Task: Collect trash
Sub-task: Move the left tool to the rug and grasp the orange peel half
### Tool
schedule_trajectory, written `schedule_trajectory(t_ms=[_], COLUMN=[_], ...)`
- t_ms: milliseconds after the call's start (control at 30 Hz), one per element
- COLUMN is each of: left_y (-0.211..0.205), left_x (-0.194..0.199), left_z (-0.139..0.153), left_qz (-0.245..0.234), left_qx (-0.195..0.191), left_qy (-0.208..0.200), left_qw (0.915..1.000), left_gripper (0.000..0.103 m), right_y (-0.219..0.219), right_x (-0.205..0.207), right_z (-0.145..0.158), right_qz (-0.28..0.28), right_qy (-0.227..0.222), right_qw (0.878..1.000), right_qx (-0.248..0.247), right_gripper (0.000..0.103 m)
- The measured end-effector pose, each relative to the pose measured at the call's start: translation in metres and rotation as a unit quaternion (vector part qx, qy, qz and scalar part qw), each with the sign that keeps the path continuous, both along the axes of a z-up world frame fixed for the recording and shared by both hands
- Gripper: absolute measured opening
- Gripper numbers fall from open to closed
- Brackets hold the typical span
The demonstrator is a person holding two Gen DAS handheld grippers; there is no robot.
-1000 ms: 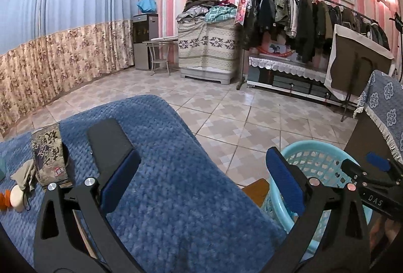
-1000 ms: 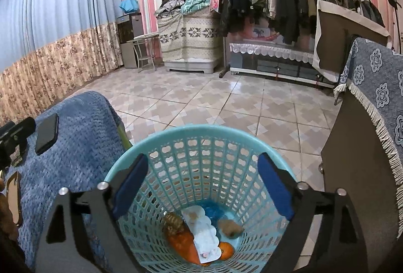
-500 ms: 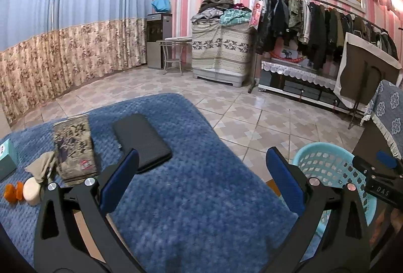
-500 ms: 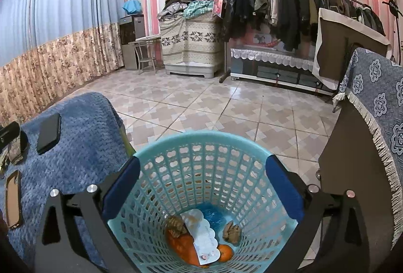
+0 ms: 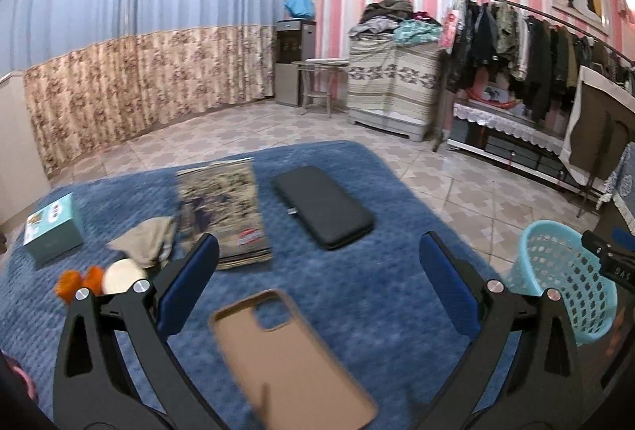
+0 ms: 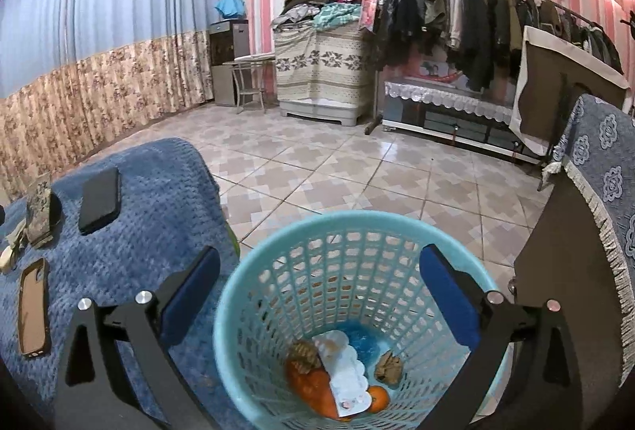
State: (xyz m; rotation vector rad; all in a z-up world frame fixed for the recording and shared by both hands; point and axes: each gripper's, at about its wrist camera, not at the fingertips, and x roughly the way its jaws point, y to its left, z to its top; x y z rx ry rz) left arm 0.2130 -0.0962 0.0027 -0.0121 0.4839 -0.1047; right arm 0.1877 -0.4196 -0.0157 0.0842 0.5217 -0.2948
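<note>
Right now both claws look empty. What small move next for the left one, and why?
Probably swing the left claw left and down toward the orange peel and crumpled tissue on the blue blanket. It hangs open above the tan phone case, which isn't trash; the basket already holds scraps.

The left hand-held gripper and the right hand-held gripper look alike — matte black angular arms, each ending in a flat blue pad, with round silver screws at the joints.
</note>
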Motion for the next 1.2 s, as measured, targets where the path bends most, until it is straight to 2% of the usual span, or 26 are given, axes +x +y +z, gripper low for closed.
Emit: schedule_trajectory(t_ms=[467,733,933,1200], left_y=[0.107,0.150,0.175,0.209], left_x=[-0.021,-0.032,-0.044,-0.054], left_z=[-0.011,-0.021,-0.028,-0.051], left_qz=[0.081,0.113,0.128,0.147], left_qx=[-0.015,-0.014,-0.015,-0.014], left_qy=[0.018,0.030,0.040,0.069], left_qw=[0.9964,0.9931,0.9909,0.9866], left_gripper=[0.098,0.098,0.098,0.098], right_y=[0.072,0.105,0.119,0.135], right_x=[0.012,0.013,0.013,0.016], right_z=[-0.003,-0.007,-0.009,-0.017], right_qz=[0.049,0.085,0.102,0.117], right_qy=[0.013,0.019,0.021,0.039], right_qw=[0.998,0.995,0.994,0.992], right_qx=[-0.046,-0.050,-0.042,-0.007], right_gripper=[0.098,0.098,0.098,0.099])
